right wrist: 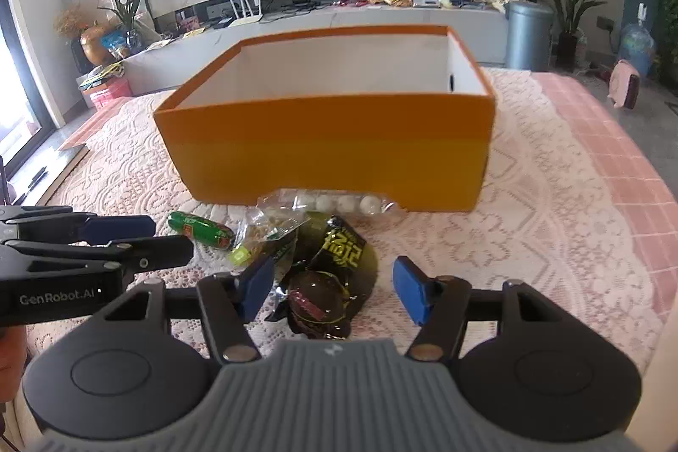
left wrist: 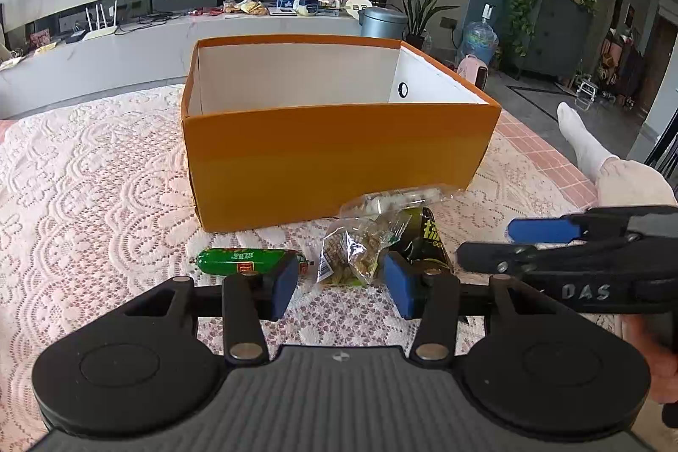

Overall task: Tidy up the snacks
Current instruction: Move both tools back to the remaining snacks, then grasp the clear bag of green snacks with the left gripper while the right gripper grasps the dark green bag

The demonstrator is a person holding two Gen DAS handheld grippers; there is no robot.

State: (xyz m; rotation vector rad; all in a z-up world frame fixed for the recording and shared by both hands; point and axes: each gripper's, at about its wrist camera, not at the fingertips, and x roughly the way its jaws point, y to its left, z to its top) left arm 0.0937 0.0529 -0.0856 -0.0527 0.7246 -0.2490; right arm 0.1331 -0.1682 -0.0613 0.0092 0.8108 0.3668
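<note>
An open orange box (left wrist: 339,151) (right wrist: 330,155) with a white inside stands on the lace cloth. Against its near wall lies a clear pack of white balls (left wrist: 398,200) (right wrist: 334,203). In front of that lie a green sausage (left wrist: 245,260) (right wrist: 201,229), a clear bag of brown snacks (left wrist: 356,253) (right wrist: 262,236) and a dark packet with yellow print (left wrist: 428,240) (right wrist: 339,261). My left gripper (left wrist: 341,282) (right wrist: 173,239) is open, low over the cloth, with the clear bag between its pads and untouched. My right gripper (right wrist: 332,287) (left wrist: 487,244) is open around the dark packet.
The lace-covered table (left wrist: 84,198) stretches left and right of the box. A person's leg in a white sock (left wrist: 584,142) sits off the table's right edge. Behind are a long white console (right wrist: 381,15), a grey bin (right wrist: 527,32) and a wall screen.
</note>
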